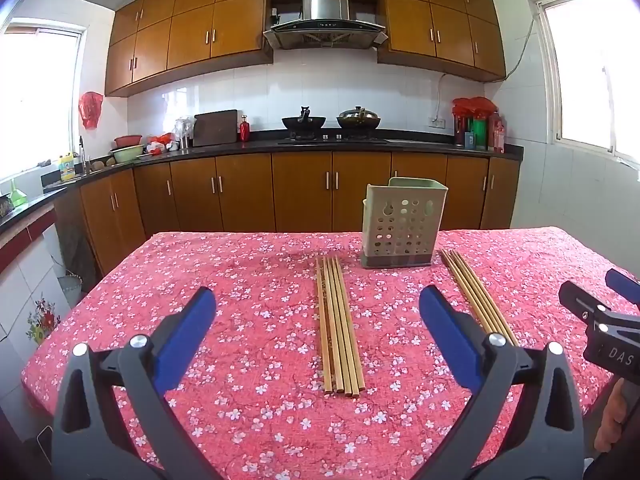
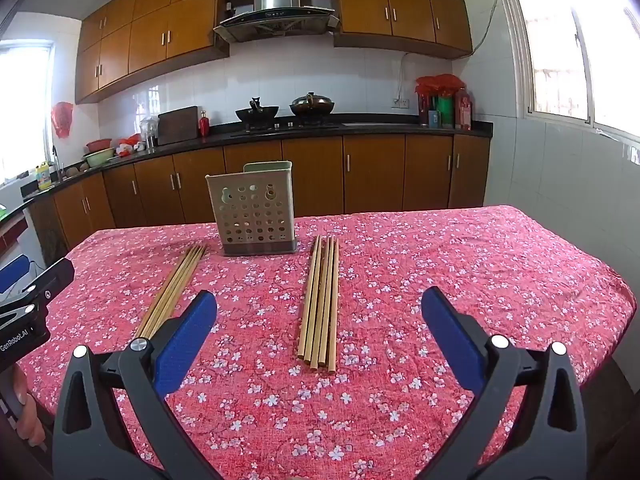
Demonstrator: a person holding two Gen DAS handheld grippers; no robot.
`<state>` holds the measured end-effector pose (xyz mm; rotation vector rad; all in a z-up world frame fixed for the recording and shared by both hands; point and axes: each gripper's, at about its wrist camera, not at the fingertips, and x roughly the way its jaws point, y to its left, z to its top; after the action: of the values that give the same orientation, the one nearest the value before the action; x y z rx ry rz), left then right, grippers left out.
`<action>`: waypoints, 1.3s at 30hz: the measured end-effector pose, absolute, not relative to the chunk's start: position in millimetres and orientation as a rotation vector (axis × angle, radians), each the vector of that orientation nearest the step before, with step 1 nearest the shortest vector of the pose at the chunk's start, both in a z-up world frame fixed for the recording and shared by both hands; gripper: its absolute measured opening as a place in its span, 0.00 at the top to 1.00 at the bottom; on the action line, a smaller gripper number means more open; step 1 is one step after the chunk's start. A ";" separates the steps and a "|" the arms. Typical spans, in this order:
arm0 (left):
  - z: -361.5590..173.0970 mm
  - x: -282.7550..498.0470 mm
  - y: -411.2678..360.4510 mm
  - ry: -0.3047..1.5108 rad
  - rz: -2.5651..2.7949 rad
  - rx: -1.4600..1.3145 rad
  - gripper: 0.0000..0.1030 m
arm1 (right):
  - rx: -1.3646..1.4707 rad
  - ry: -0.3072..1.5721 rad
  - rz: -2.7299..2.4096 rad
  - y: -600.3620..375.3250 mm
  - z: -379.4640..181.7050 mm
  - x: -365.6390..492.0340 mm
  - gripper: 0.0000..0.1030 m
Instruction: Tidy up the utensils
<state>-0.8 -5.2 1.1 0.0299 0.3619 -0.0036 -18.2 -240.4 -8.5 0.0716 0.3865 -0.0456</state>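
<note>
Both grippers are hovering wide open over the floral tablecloth (image 1: 248,420), gripping nothing. Ahead of the left gripper (image 1: 318,310), between its spread blue fingers (image 1: 188,332), one bundle of chopsticks (image 1: 338,320) is lying with its long axis running straight away toward the perforated holder (image 1: 402,226); four or five sticks seem to be showing, the count being hard to settle. A second bundle (image 2: 320,300) is lying likewise ahead of the right gripper (image 2: 320,308), about five sticks pointing at the holder's right side. The holder is standing upright beyond both bundles, its inside hidden. In the right wrist view, the left bundle's near ends are disappearing behind a finger.
</note>
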 end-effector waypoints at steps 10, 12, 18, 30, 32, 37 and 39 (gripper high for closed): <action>-2.8 3.4 2.3 0.363 -0.003 0.027 0.04 | 0.075 0.389 -0.044 -241.8 -9.1 -17.8 0.02; -2.6 3.1 2.0 0.363 -0.002 0.027 0.04 | 0.075 0.388 -0.045 -242.1 -9.0 -18.0 0.02; -5.2 5.1 3.2 0.364 -0.001 0.026 0.04 | 0.075 0.390 -0.044 -242.7 -8.7 -18.2 0.02; -4.8 4.5 4.3 0.363 -0.003 0.025 0.04 | 0.076 0.390 -0.044 -242.8 -9.1 -18.1 0.02; -5.7 4.8 5.0 0.363 -0.003 0.025 0.04 | 0.077 0.390 -0.044 -243.0 -9.1 -18.1 0.02; -2.9 3.5 2.2 0.365 -0.002 0.026 0.04 | 0.077 0.390 -0.044 -242.9 -9.1 -18.1 0.02; -2.6 3.3 2.1 0.365 -0.001 0.027 0.04 | 0.077 0.391 -0.044 -242.9 -9.2 -18.1 0.02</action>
<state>3.3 2.1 -2.6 0.0269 0.3648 -0.0014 -18.1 -242.9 -9.2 0.0772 0.3905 -0.0444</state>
